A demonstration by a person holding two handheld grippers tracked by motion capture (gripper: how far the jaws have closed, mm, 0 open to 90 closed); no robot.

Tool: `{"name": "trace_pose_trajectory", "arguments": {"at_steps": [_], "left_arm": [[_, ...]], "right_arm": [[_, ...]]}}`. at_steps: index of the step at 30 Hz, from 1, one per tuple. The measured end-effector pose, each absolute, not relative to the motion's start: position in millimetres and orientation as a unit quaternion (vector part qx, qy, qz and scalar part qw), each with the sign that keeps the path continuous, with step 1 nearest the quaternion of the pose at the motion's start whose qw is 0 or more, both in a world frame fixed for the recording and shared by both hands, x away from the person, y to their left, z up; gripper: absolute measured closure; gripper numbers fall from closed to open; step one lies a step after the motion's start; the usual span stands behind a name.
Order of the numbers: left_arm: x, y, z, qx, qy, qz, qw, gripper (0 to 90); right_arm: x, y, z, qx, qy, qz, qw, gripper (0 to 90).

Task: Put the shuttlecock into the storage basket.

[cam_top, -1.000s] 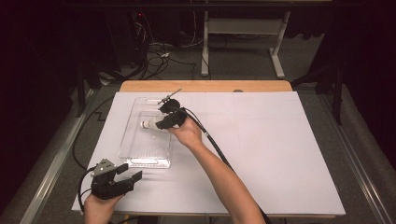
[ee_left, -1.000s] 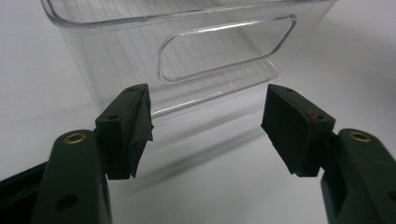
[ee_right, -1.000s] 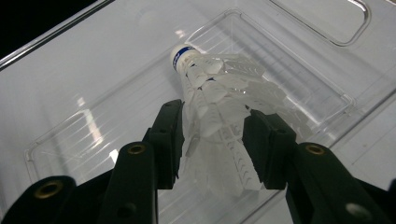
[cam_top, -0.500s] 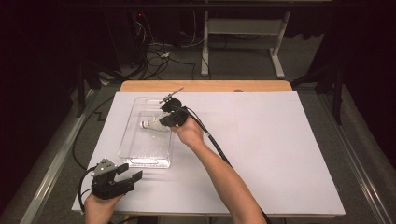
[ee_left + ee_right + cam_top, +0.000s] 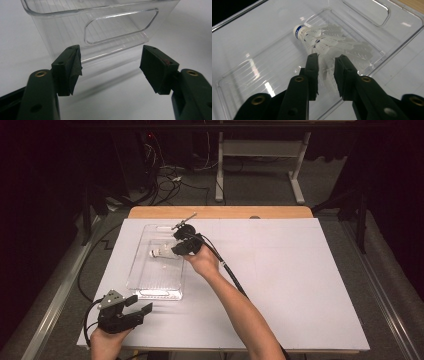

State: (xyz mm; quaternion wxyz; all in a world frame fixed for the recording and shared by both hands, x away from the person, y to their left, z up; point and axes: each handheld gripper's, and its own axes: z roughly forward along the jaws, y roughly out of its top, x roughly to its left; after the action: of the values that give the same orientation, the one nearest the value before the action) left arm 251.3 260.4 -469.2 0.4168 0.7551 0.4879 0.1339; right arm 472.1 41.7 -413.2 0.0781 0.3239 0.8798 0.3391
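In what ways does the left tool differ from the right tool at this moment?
The left tool is wide open, nothing between its jaws; on the right tool they stand close, have just been opening, with shuttlecock feathers between them. The left tool sits outside the clear tray, facing its end wall; the right tool reaches into it. Both have black jaws.

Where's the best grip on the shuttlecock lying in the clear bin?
Probably the feather skirt of the shuttlecock: it lies on its side in the clear bin, cork pointing away, so the flared skirt faces the right gripper. Come from above over the bin's near wall, squeezing lightly since feathers crush. The round cork would likely slip.
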Motion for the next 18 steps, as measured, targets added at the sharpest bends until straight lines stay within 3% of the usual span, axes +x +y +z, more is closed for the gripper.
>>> {"name": "trace_pose_trajectory", "arguments": {"at_steps": [18], "left_arm": [[251.5, 260.4, -469.2, 0.757, 0.487, 0.132, 0.415, 34.1]], "right_arm": [[464.3, 34.6, -404.8, 0.317, 0.875, 0.355, 0.085, 66.7]]}}
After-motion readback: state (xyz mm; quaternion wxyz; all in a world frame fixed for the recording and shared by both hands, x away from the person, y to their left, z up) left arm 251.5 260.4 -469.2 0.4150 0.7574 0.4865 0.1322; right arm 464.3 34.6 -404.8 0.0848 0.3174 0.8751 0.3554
